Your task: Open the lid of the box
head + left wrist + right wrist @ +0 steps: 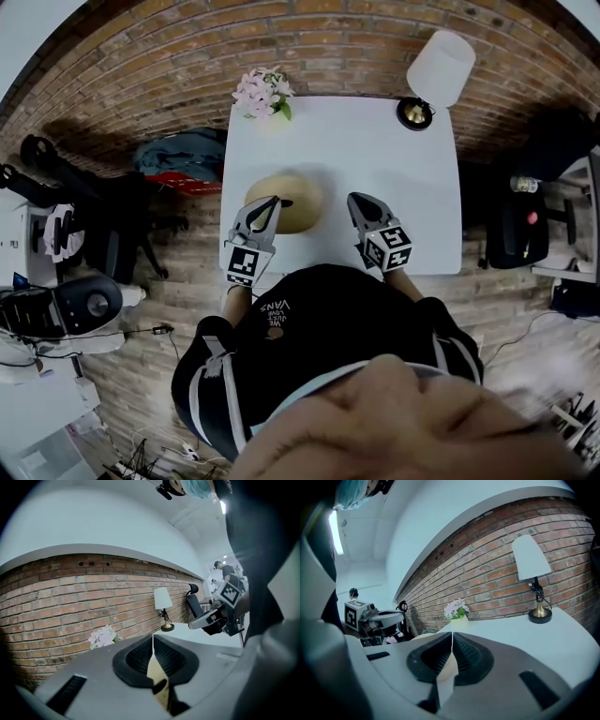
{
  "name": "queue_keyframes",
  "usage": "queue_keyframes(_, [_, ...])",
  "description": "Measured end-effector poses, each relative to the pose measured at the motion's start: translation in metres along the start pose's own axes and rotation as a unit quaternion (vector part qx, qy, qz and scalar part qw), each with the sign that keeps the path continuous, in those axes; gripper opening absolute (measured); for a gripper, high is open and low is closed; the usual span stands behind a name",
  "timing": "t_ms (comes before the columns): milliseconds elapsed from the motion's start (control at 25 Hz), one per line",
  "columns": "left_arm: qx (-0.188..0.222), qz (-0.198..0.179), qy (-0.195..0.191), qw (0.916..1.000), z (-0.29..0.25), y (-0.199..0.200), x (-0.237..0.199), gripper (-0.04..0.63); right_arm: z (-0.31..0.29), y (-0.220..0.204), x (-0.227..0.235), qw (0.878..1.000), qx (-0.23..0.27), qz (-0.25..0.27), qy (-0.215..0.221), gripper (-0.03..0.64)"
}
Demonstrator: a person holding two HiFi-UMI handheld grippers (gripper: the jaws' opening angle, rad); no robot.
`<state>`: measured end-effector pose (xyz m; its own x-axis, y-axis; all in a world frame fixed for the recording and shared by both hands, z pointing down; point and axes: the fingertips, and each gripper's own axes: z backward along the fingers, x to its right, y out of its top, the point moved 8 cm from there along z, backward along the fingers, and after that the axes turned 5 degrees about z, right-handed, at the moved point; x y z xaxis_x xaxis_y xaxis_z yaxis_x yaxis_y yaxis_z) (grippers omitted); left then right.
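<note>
A round tan box (pixel 292 200) with a domed lid sits on the white table (pixel 375 150), near its front left. My left gripper (pixel 273 201) is shut, its tips over the box's left side next to a small dark spot on the lid. In the left gripper view the jaws (pixel 153 637) are pressed together, and the tan box (pixel 159 686) shows just below them. My right gripper (pixel 355 198) is shut too, hanging over bare table to the right of the box, apart from it. In the right gripper view the shut gripper (pixel 452 634) points past the box (pixel 419 638).
A pot of pink flowers (pixel 263 93) stands at the table's back left corner and a white-shaded lamp (pixel 433 73) at the back right. A brick wall (pixel 281 37) runs behind. Chairs and equipment (pixel 66 309) crowd the floor on the left, and shelving (pixel 562 234) stands on the right.
</note>
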<state>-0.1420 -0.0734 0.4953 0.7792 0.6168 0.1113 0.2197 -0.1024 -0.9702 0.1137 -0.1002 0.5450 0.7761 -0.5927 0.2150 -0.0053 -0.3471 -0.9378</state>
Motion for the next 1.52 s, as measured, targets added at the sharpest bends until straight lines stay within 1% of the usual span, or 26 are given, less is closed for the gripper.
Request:
queue_keyframes(80, [-0.006, 0.000, -0.021, 0.9998, -0.002, -0.003, -0.006, 0.011, -0.005, -0.005, -0.002, 1.000, -0.003, -0.005, -0.011, 0.005])
queue_keyframes(160, [-0.013, -0.008, -0.039, 0.9991, -0.003, -0.008, -0.012, 0.011, -0.011, -0.011, -0.006, 1.000, -0.013, -0.005, -0.012, 0.005])
queue_keyframes(240, [-0.021, -0.015, -0.053, 0.9983, -0.006, -0.013, -0.017, 0.011, -0.017, -0.017, -0.008, 1.000, -0.023, 0.002, -0.016, 0.005])
queue_keyframes(400, [-0.036, -0.016, -0.079, 0.9961, -0.011, -0.020, -0.022, 0.011, -0.026, -0.031, -0.011, 0.999, -0.038, 0.004, -0.025, 0.005])
queue_keyframes(520, [-0.050, -0.020, -0.099, 0.9936, -0.013, -0.027, -0.022, 0.012, -0.032, -0.045, -0.014, 0.998, -0.062, 0.000, -0.025, 0.006])
queue_keyframes(640, [-0.059, -0.030, -0.117, 0.9909, -0.017, -0.033, -0.019, 0.014, -0.037, -0.057, -0.015, 0.996, -0.090, 0.009, -0.021, 0.005])
queue_keyframes(760, [-0.080, -0.039, -0.141, 0.9860, -0.019, -0.046, -0.016, 0.050, -0.041, -0.066, -0.019, 0.994, -0.110, 0.021, -0.006, 0.006])
queue_keyframes(920, [-0.113, -0.064, -0.174, 0.9761, -0.022, -0.062, -0.010, 0.134, -0.045, -0.076, -0.025, 0.990, -0.131, 0.047, 0.015, 0.011])
queue_keyframes(960, [-0.119, -0.072, -0.182, 0.9734, -0.023, -0.065, -0.008, 0.153, -0.046, -0.079, -0.027, 0.989, -0.136, 0.051, 0.020, 0.035])
queue_keyframes(1000, [-0.125, -0.081, -0.189, 0.9706, -0.023, -0.066, -0.007, 0.174, -0.047, -0.081, -0.029, 0.988, -0.143, 0.053, 0.024, 0.092])
queue_keyframes(1040, [-0.131, -0.091, -0.196, 0.9676, -0.024, -0.068, -0.006, 0.197, -0.048, -0.084, -0.030, 0.987, -0.150, 0.056, 0.028, 0.120])
queue_keyframes(1160, [-0.149, -0.116, -0.218, 0.9576, -0.025, -0.072, -0.003, 0.239, -0.051, -0.091, -0.035, 0.982, -0.171, 0.073, 0.039, 0.148])
queue_keyframes(1280, [-0.172, -0.132, -0.233, 0.9478, -0.026, -0.077, -0.002, 0.288, -0.054, -0.095, -0.041, 0.978, -0.180, 0.088, 0.051, 0.194])
queue_keyframes(1360, [-0.192, -0.147, -0.240, 0.9401, -0.027, -0.079, -0.003, 0.325, -0.056, -0.097, -0.045, 0.976, -0.184, 0.102, 0.060, 0.229])
queue_keyframes(1520, [-0.225, -0.180, -0.262, 0.9209, -0.030, -0.081, -0.003, 0.350, -0.060, -0.099, -0.051, 0.971, -0.191, 0.125, 0.075, 0.250])
